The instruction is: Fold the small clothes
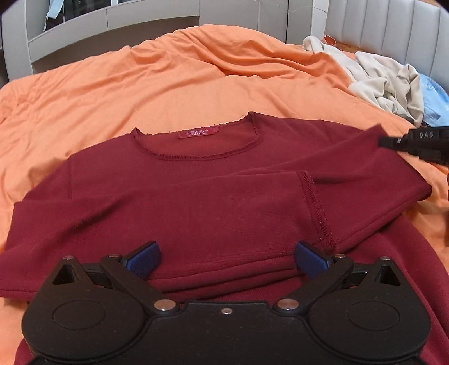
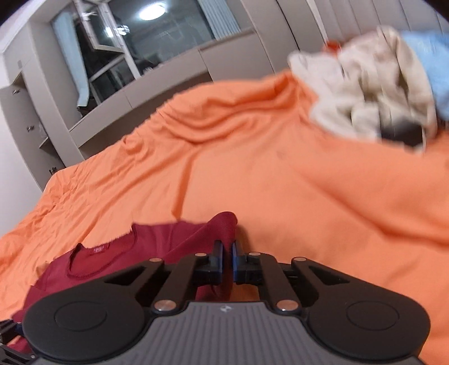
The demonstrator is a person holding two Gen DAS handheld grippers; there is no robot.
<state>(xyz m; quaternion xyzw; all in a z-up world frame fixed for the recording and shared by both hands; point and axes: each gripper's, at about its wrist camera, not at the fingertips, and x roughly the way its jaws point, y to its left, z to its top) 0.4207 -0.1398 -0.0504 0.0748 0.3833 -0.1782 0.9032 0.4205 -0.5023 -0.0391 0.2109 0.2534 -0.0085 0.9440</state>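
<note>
A dark red long-sleeved shirt [image 1: 196, 196] lies face up on the orange bedspread [image 1: 168, 84], neck away from me, its left sleeve folded across the chest. My left gripper [image 1: 226, 259] is open and empty, low over the shirt's lower part. My right gripper [image 2: 227, 255] is shut on the end of the shirt's right sleeve [image 2: 226, 224] and holds it lifted off the bed. It shows in the left wrist view [image 1: 381, 141] at the right edge, at the sleeve's cuff. The shirt also shows in the right wrist view [image 2: 112, 258].
A heap of cream and light blue clothes [image 1: 393, 81] lies at the bed's far right, also in the right wrist view [image 2: 373, 92]. Grey cabinets and a window [image 2: 126, 56] stand behind the bed. A padded headboard [image 1: 378, 25] is at the far right.
</note>
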